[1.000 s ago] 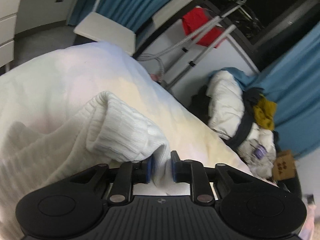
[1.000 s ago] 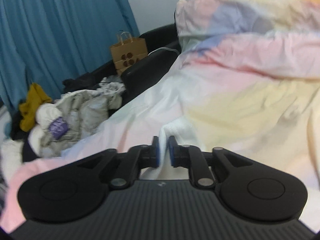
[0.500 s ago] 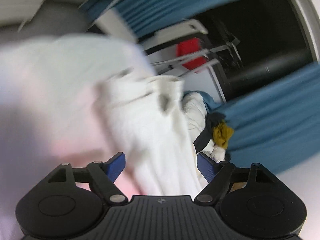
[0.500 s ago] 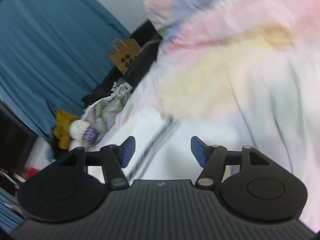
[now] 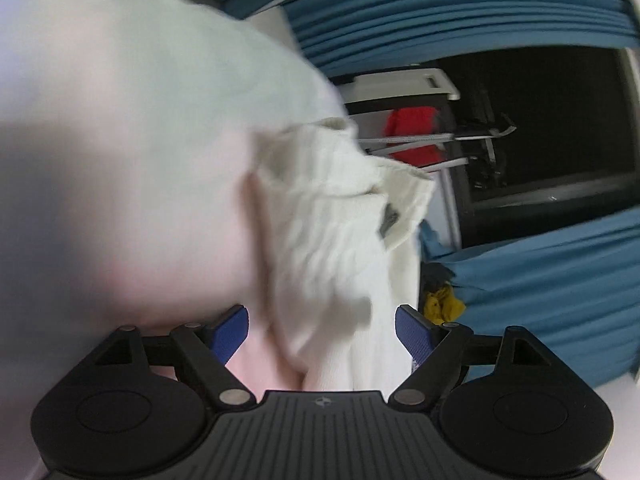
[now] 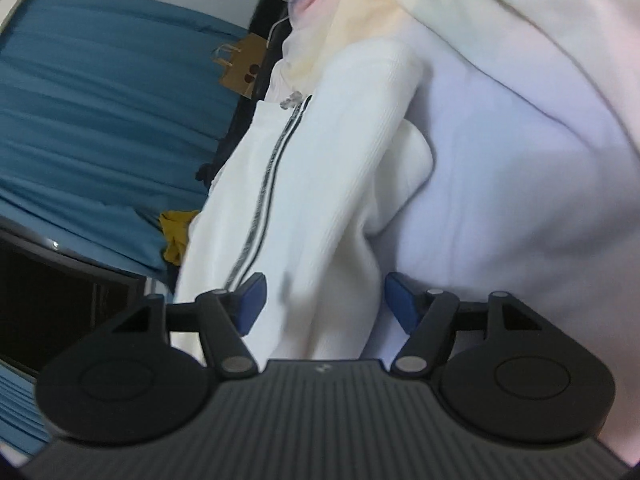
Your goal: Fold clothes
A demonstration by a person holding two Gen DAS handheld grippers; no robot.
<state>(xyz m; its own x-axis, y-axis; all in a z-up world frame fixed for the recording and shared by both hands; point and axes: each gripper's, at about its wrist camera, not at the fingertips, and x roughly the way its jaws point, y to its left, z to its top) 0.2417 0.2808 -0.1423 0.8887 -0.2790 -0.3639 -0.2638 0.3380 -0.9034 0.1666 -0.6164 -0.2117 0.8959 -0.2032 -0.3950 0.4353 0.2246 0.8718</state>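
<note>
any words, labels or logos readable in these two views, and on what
No text can be read.
Small emblem on the left gripper body: too small to read.
Same mark on the right gripper: blurred.
Dark tag on the white garment: blurred.
Brown paper bag: dark dots only, no words.

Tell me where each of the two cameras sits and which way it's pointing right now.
Left wrist: sits behind the left claw, looking over the white garment toward blue curtains; only the open claw shows.
Right wrist: sits behind the right claw, looking along the garment's striped edge and pastel bedding; only the open claw shows.
Shared: the white garment, the curtains, a yellow cloth.
</note>
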